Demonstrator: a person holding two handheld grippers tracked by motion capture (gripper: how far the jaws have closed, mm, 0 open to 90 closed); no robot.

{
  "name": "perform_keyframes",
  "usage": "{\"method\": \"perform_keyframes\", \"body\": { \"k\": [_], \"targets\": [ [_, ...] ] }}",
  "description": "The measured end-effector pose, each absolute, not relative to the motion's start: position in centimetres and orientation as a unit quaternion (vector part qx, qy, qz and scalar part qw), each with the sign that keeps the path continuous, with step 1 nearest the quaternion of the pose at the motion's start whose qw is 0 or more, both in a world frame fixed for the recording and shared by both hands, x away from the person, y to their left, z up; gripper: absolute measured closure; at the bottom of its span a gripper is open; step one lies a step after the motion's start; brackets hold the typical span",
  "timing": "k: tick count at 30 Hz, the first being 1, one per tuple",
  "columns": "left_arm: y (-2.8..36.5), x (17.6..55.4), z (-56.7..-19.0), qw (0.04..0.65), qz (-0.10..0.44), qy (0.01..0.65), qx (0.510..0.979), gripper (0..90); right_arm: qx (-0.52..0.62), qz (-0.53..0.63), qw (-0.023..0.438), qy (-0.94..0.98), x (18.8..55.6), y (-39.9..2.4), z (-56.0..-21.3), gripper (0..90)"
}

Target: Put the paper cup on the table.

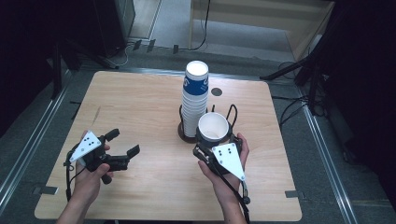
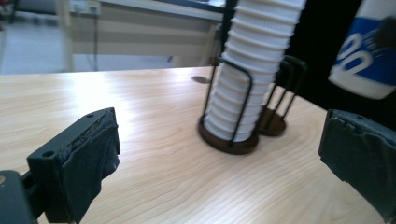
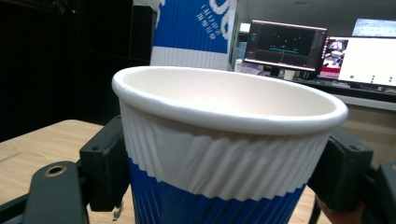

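A light wooden table [image 1: 140,107] with rounded corners carries the scene, its grain running across the top. A round dark-brown cup holder [image 2: 229,142] with thin black wire uprights stands directly on it, right of the table's middle, and holds a tall stack of paper cups [image 1: 194,100]; just beside that holder, on its right in the left gripper view, a second holder [image 2: 273,125] of the same kind stands on the wood. A small dark round spot [image 1: 216,92] sits in the tabletop beyond the stack, toward the far edge.
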State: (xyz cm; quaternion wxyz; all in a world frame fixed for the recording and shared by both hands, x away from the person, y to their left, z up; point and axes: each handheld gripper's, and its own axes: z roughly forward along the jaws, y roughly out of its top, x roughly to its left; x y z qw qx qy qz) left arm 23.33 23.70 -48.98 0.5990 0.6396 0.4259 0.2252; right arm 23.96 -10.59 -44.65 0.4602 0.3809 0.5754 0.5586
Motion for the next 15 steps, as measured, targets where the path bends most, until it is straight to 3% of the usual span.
{"method": "perform_keyframes", "body": {
  "k": [15],
  "targets": [
    [27.1, 23.4, -51.9, 0.558, 0.259, 0.473, 0.63, 0.0, 0.39, 0.547, 0.477, 0.567, 24.8, -13.0, -44.5, 19.8]
  ]
}}
